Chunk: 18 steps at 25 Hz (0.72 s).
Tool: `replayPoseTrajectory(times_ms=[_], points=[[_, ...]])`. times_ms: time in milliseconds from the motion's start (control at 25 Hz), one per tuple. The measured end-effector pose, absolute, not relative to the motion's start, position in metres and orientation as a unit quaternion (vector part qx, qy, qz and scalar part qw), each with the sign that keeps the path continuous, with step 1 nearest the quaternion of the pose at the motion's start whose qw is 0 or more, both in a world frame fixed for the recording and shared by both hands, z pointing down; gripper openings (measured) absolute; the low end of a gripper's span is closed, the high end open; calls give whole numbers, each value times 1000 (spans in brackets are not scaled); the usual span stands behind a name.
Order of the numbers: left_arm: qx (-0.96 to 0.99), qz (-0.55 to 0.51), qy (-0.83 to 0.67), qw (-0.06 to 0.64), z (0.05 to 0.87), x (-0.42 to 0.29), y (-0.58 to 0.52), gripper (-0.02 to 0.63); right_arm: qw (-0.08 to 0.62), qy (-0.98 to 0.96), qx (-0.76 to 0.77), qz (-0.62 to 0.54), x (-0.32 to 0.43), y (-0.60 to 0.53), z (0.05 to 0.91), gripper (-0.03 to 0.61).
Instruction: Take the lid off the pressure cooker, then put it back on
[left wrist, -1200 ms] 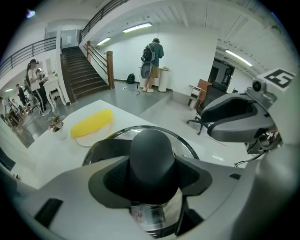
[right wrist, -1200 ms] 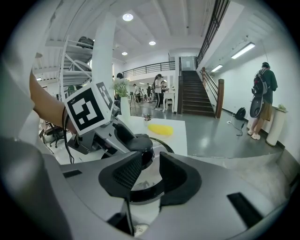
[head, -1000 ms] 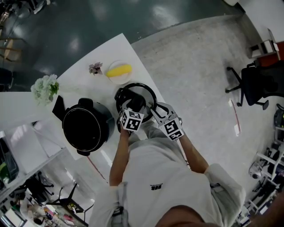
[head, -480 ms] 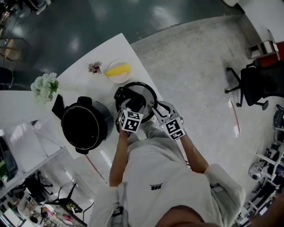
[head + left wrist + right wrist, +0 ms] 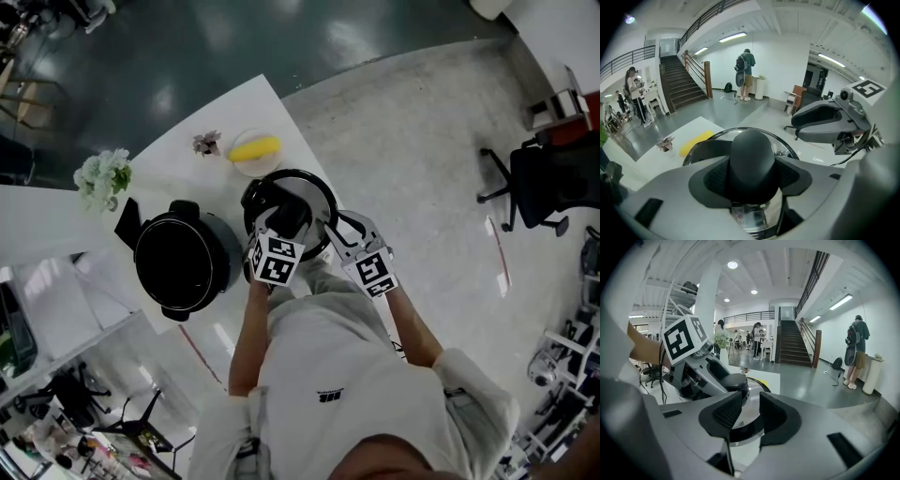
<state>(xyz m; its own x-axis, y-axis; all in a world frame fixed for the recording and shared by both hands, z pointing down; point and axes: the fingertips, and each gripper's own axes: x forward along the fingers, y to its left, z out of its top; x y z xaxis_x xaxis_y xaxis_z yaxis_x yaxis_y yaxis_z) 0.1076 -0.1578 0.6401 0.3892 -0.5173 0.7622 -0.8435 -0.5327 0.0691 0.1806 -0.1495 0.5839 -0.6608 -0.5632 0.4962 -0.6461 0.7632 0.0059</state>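
While the person looks steeply down from above, both grippers meet on the pressure cooker's lid (image 5: 302, 187), a round, shiny metal lid with a black rim. It sits over the right edge of the white table (image 5: 178, 159), just beside the cooker pot (image 5: 230, 248) and not on it. No view shows for certain whether the lid rests on the table or hangs just above it.

The left gripper (image 5: 752, 176) has its fingers (image 5: 712, 180) clenched on the lid's black knob (image 5: 752, 154). The dark ribbed pads press on the knob from both sides, and the knob fills the space between them.

The right gripper (image 5: 751, 411) comes at the lid from the person's right. Its fingers (image 5: 727, 411) stand close together with only a narrow gap, pinched on the lid's near rim, which passes between them.

The cooker pot stands uncovered to the left of the lid, its inside dark, with black handles sticking out at its sides.

Farther back on the table, just behind the lid, is a small white plate (image 5: 246, 169) holding a long yellow item (image 5: 255, 148). Near the plate lies a small dried flower (image 5: 205, 142), and a bunch of pale flowers (image 5: 101, 176) stands toward the table's left end.

The person wears a light short-sleeved top. A black office chair (image 5: 534, 183) stands well apart on the grey floor at the right.
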Motion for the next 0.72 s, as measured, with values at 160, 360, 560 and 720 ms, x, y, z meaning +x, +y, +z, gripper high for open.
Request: replayPoseTrajectory(times_ms=[160, 360, 560, 720], points=[[808, 347, -422, 219, 618, 107, -155, 287, 233, -911, 331, 73, 178, -147, 564, 120], [817, 338, -421, 203, 587, 103, -152, 287, 223, -916, 329, 57, 170, -142, 536, 120], [823, 325, -423, 192, 557, 97, -151, 287, 214, -920, 324, 45, 159, -137, 509, 120], [826, 321, -426, 183, 534, 90, -148, 287, 209, -924, 318, 31, 149, -132, 490, 120]])
